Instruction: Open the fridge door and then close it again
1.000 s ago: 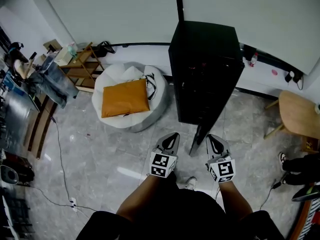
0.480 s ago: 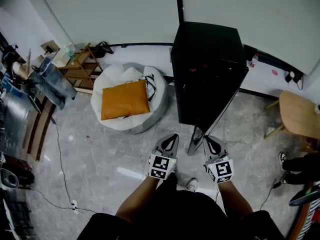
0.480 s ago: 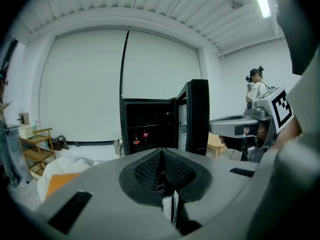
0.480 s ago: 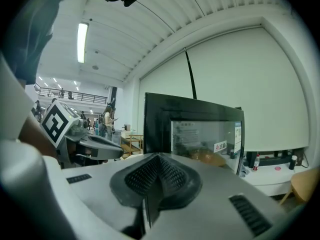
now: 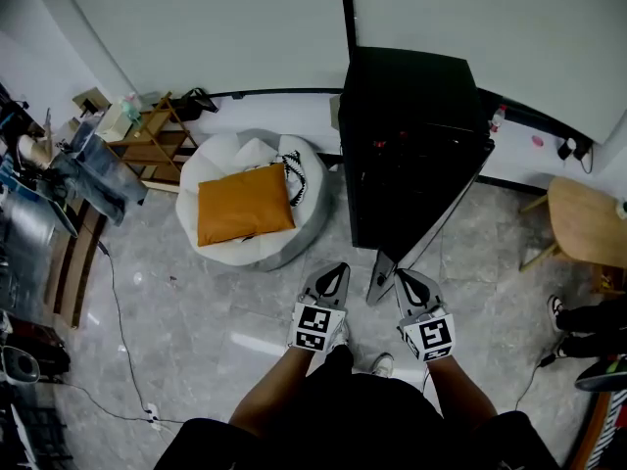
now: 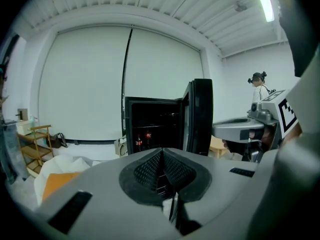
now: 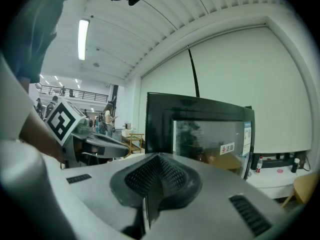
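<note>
Grey left tongs, right tongs (closed) forward, seemingly astride fridge door

**What We Can't See Well**

From the head view, the fridge is very dark inside, so its shelves can't be made out. In the left gripper view, two small bottles stand inside it, too tiny to read. The left gripper hides the fridge's bottom part. In the right gripper view, the right gripper covers the bottom of the fridge door. The door's red sticker is too small to read. The picture's right edge cuts off the wooden table.
</note>
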{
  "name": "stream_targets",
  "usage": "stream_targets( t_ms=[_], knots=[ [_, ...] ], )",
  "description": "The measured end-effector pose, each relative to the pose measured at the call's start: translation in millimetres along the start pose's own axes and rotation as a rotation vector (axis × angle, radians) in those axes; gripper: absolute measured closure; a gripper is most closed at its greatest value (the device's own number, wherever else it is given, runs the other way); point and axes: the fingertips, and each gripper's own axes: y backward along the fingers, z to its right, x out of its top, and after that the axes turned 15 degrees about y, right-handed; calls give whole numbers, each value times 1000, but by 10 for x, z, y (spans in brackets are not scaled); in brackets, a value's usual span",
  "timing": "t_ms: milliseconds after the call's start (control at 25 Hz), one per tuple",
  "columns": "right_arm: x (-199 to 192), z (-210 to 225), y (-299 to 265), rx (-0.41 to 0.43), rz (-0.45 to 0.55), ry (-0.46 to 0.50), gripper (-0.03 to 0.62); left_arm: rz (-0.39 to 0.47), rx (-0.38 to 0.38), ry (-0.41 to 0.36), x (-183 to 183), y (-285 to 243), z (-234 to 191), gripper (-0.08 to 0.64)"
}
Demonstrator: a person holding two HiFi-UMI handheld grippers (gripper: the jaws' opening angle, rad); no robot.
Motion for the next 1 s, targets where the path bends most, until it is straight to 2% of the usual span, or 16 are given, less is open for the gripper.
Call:
stream_targets(
  t_ms=[200, 440, 1000],
  knots=[
    [25, -30, -156, -2, -9, 7, 574, 38, -15, 35, 192, -95, -117, 538],
    [66, -66, -318, 9, -17, 20, 574, -10, -23, 50, 120, -221, -327, 538],
    [142, -67, -776, 3, -33, 21, 574, -10, -62, 57, 263, -505, -680, 537]
  ],
)
